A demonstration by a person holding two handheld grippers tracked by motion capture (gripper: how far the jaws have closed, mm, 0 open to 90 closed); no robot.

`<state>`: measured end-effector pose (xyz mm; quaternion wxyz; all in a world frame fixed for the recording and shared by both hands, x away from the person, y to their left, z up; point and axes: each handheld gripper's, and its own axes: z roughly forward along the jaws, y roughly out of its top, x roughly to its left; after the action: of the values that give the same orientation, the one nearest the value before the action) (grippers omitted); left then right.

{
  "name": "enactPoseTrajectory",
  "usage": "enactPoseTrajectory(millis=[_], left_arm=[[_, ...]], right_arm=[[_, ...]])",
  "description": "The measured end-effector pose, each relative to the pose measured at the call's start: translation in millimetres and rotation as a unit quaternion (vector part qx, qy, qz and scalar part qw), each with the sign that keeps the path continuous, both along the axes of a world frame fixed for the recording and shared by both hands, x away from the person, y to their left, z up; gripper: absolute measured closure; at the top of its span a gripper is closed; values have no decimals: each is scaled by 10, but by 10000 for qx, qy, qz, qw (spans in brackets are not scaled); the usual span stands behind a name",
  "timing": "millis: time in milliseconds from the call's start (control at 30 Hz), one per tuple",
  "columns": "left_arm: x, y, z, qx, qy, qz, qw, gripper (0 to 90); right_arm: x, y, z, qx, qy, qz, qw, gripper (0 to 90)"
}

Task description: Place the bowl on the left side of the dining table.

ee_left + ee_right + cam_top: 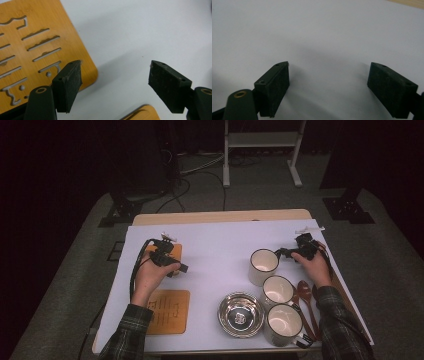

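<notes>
Left gripper [115,75] over wooden coaster [37,47] edge — jaws apart, nothing btwn.

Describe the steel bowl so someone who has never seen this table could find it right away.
Start at the white sheet covering the table, then go to its near edge, right of centre. The bowl sits there, just left of the nearest mug in a row of three. It is the one shiny metal dish, low and wide, unlike the tall white mugs.

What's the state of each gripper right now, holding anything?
Left gripper: open, nothing between the jaws, over the wooden coaster.
Right gripper: open, empty, over the white sheet.
</notes>
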<state>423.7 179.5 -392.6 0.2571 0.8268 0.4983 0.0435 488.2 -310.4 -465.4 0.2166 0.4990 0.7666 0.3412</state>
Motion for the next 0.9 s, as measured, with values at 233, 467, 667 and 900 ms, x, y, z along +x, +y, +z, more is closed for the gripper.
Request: enactPoseTrajectory(millis=[233,467,667,900], left_arm=[[-84,-94,39,-38,-19,-145,9999,256],[-171,-208,96,-63,-66,-325,9994,257],[-245,-313,145,-109,-107,-494,9987,258],[-339,-459,215,-177,-186,-695,9973,258]], right_arm=[[-1,0,0,-1,-3,0,10000,161],[-2,0,0,-7,-3,-1,10000,161],[-2,1,0,-6,-3,-1,10000,161],[-2,0,0,-6,-2,1,10000,161]])
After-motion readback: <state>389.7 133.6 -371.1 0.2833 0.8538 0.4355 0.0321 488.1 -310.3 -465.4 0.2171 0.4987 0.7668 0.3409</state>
